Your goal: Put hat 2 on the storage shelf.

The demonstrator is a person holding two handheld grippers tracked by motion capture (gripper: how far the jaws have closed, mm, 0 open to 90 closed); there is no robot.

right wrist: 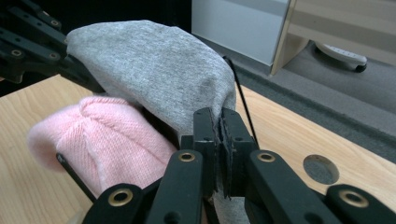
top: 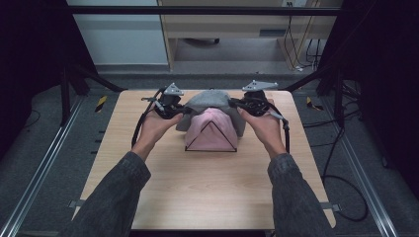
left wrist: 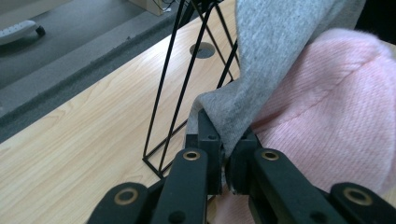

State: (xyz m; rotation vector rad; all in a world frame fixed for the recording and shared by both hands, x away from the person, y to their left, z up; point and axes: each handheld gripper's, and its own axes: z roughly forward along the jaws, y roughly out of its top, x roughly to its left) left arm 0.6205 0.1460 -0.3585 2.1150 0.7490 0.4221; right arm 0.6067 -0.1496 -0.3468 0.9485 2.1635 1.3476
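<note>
High view has the table (top: 207, 192) with a black wire stand (top: 211, 138) toward its far middle, a pink hat (top: 213, 126) already on the stand and a grey hat (top: 212, 101) draped over its back half. Looks like the grey one is being pulled on over the pink, so I'd keep both sides level and the brim spread so it doesn't snag or tip the stand. Both hands reach forward, the left gripper (left wrist: 224, 154) and right gripper (right wrist: 218, 140) each pinched tight on the grey brim either side of the stand.
</note>
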